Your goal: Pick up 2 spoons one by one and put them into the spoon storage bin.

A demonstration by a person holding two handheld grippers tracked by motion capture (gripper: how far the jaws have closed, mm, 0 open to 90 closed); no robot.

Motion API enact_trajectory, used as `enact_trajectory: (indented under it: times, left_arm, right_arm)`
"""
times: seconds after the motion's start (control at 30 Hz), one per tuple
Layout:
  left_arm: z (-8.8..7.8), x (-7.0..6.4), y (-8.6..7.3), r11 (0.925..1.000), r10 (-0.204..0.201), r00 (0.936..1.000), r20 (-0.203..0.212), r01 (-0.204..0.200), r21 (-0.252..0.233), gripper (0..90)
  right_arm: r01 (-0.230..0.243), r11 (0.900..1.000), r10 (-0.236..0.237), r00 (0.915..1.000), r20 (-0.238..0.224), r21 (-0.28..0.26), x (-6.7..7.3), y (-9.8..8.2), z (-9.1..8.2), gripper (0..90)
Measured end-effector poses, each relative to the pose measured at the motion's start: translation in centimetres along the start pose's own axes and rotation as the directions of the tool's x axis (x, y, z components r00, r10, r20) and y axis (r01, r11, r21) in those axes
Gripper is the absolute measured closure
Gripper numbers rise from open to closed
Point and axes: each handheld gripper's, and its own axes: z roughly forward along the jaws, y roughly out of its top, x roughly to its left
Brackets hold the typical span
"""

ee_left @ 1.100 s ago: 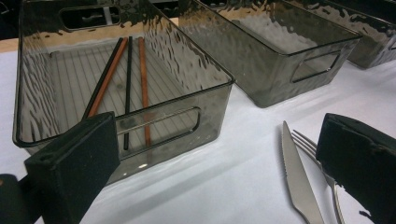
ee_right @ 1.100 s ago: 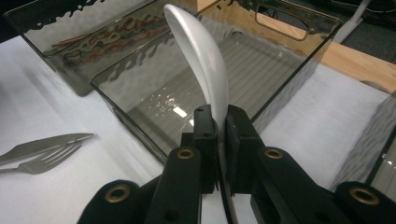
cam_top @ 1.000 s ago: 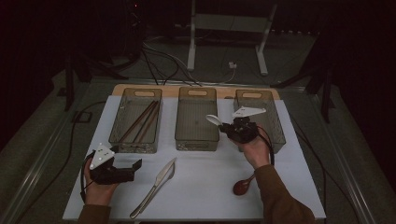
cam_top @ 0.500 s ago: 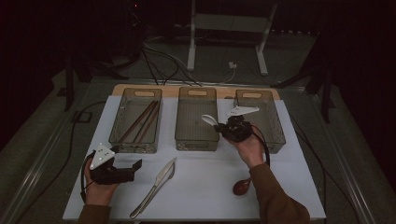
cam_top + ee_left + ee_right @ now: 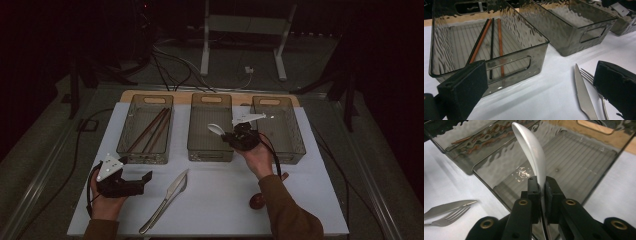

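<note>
1. The white spoon is pinched by its handle in the right claw, whose jaws are pressed together on it.
2. The spoon is held in the air over the middle bin, near the far edge of the worktop, with its bowl sticking up.
3. The left claw is kept wide apart near the front left corner, and nothing is held in it.
4. A knife and fork are seen lying just beside it.

Spoon handle hidden between jaws; fork half-covered by a jaw — knife tip cut off at frame edge.
</note>
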Motion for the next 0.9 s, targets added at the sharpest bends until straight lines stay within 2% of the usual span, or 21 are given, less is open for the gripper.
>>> enact_trajectory:
  times: [0.43,0.77,0.83,0.9]
  left_arm:
    - [0.0,0.0,0.0,1.0,-0.003,1.0,-0.001,0.003,-0.002,0.7]
    - [0.0,0.0,-0.1,1.0,-0.005,1.0,-0.001,0.005,-0.001,0.7]
    - [0.0,0.0,0.0,1.0,-0.003,1.0,-0.002,0.003,-0.002,0.8]
    - [-0.1,0.0,0.0,1.0,-0.004,1.0,-0.001,0.004,-0.002,0.7]
  right_arm:
    - [0.001,0.997,0.0,0.9999,-0.016,0.073,0.1,-0.3,1.5,83.3]
    - [0.009,0.998,-0.007,0.9995,-0.03,0.069,0.2,-0.3,1.3,82.3]
    - [0.003,0.998,-0.001,0.9995,-0.03,0.064,0.1,-0.3,1.2,78.1]
    - [-0.007,0.999,0.009,0.9994,-0.033,0.051,0.0,-0.4,1.0,70.1]
